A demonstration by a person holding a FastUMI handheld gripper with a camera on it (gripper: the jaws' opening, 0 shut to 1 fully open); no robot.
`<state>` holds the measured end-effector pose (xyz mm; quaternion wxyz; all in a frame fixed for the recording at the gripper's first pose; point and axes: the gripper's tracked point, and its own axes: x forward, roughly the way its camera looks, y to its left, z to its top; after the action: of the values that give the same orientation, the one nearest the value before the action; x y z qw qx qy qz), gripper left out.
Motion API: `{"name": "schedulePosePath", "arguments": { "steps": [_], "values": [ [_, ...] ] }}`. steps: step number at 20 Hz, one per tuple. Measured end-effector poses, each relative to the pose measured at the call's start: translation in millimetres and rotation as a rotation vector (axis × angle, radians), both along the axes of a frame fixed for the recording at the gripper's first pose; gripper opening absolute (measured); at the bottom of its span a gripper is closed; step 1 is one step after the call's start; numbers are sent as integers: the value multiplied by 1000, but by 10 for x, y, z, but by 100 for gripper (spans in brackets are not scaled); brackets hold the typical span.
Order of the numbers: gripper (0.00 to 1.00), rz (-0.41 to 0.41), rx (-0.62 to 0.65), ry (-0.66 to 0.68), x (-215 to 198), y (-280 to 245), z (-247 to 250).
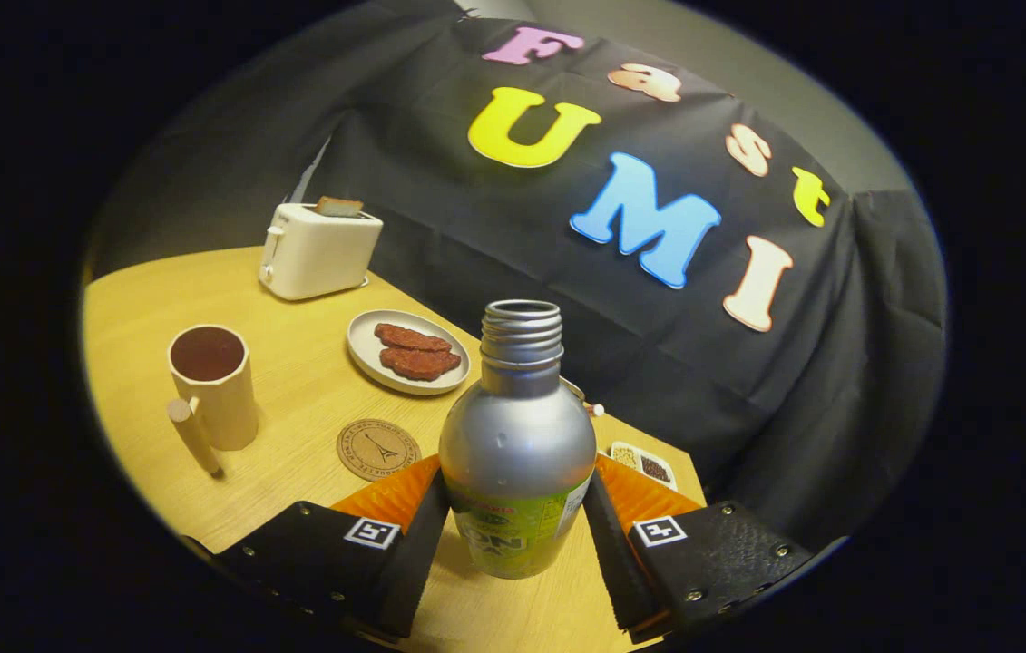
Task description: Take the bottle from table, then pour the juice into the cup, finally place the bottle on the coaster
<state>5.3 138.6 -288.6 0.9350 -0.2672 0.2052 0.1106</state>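
1. A wooden table (295, 363) runs from the near edge toward a dark cloth wall (748, 408) behind it.
2. Farthest left stands a tan cup (215, 385) with a dark inside and a peg-like handle sticking out toward the viewer.
3. Behind the cup, near the wall, sits a cream toaster (317, 249) with a slice of bread poking out of its top.
4. Just right of the cup lies a round cork coaster (376, 449), flat on the table and bare.
5. Beyond the coaster is a pale plate (366, 349) holding two reddish-brown slices side by side.
6. In the middle, the bottle (517, 444) stands upright, silver with a green label low down, its threaded neck uncapped.
7. The gripper (517, 526) pinches the bottle, one finger pressed to each side of the label.
8. The bottle sits just right of the coaster, not on it; whether it rests on the table I cannot tell.
9. Right of the bottle, near the table's far edge, is a small dish (644, 464) with two compartments of grainy bits.
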Motion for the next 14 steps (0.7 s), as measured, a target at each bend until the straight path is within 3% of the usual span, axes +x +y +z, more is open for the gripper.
{"name": "schedulePosePath", "arguments": {
  "steps": [8, 14],
  "values": [
    [79, 158, -253, -30, -56, 499, 27],
    [79, 218, -378, 0, -47, 626, -153]
  ]
}}
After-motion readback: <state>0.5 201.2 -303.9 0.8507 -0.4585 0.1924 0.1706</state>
